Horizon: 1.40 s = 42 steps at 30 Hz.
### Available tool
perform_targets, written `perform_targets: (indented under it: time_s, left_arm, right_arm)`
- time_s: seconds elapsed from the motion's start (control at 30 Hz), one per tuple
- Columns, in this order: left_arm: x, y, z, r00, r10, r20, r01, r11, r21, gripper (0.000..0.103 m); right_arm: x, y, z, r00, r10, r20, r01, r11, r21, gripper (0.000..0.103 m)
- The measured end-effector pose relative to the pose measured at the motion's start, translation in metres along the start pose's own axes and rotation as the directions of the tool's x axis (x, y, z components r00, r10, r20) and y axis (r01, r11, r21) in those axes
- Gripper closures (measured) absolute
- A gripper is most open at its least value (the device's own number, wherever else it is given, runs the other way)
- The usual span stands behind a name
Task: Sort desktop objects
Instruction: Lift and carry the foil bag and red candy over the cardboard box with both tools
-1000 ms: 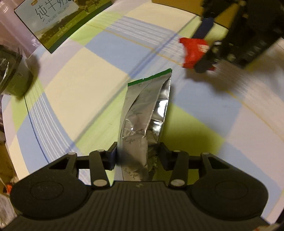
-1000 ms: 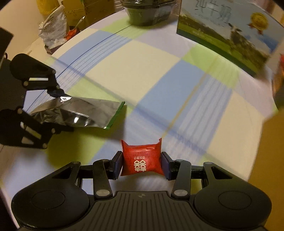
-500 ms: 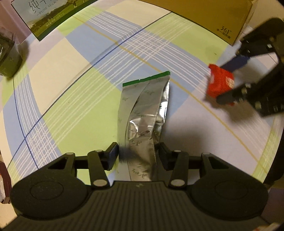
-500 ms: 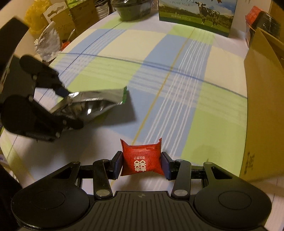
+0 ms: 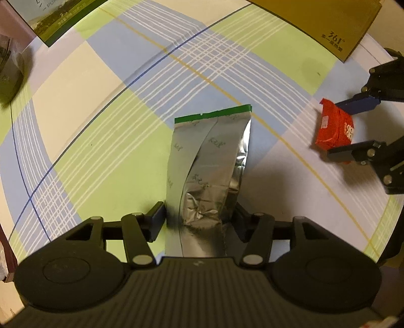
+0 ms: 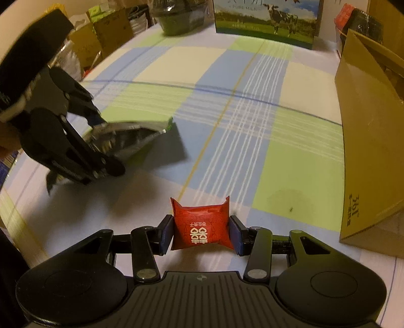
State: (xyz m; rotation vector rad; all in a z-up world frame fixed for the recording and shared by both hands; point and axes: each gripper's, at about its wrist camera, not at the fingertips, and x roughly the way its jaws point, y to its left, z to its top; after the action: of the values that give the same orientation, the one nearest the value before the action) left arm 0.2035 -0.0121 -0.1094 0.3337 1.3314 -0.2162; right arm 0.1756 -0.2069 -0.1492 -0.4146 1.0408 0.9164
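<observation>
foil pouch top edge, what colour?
Green strip along the foil pouch top edge; body silver. Clearest in the left wrist view.

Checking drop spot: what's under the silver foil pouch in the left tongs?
Under the silver foil pouch is only the checked tablecloth, green and white squares showing round its edges. The patch directly beneath it is covered, and so cannot be seen.

Home table, plaid cloth [image 6: 252, 121], milk carton [image 6: 265, 22] (boxes [image 6: 111, 30] behind)
</observation>
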Motion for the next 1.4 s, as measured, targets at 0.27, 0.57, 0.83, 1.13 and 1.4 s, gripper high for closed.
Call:
perform_targets:
  time_s: [0.27,0.57,0.83,1.13,1.4]
  left_arm:
    - [0.000,-0.008,-0.004,1.000,0.024,0.010,-0.024,1.000,0.017,0.059]
    - [0.001,-0.015,-0.007,0.999,0.026,0.022,-0.026,1.000,0.013,0.058]
    - [0.003,-0.013,-0.010,0.999,0.025,0.030,-0.024,1.000,-0.004,0.054]
    - [0.004,-0.012,-0.014,0.999,0.005,0.045,-0.005,1.000,-0.019,0.052]
    - [0.002,-0.020,-0.021,0.998,0.014,0.069,-0.013,1.000,-0.014,0.061]
  right_arm:
    - [0.004,0.002,-0.007,1.000,-0.014,0.012,0.014,1.000,-0.005,0.059]
    - [0.009,0.004,-0.008,1.000,-0.014,0.010,0.014,1.000,0.004,0.054]
    - [0.010,0.008,-0.015,0.999,-0.031,0.036,0.031,0.999,-0.014,0.040]
    - [0.012,0.013,-0.019,0.997,-0.052,0.051,0.055,0.996,-0.067,0.039]
    - [0.009,0.011,-0.020,0.994,-0.077,0.074,0.080,0.996,-0.035,0.059]
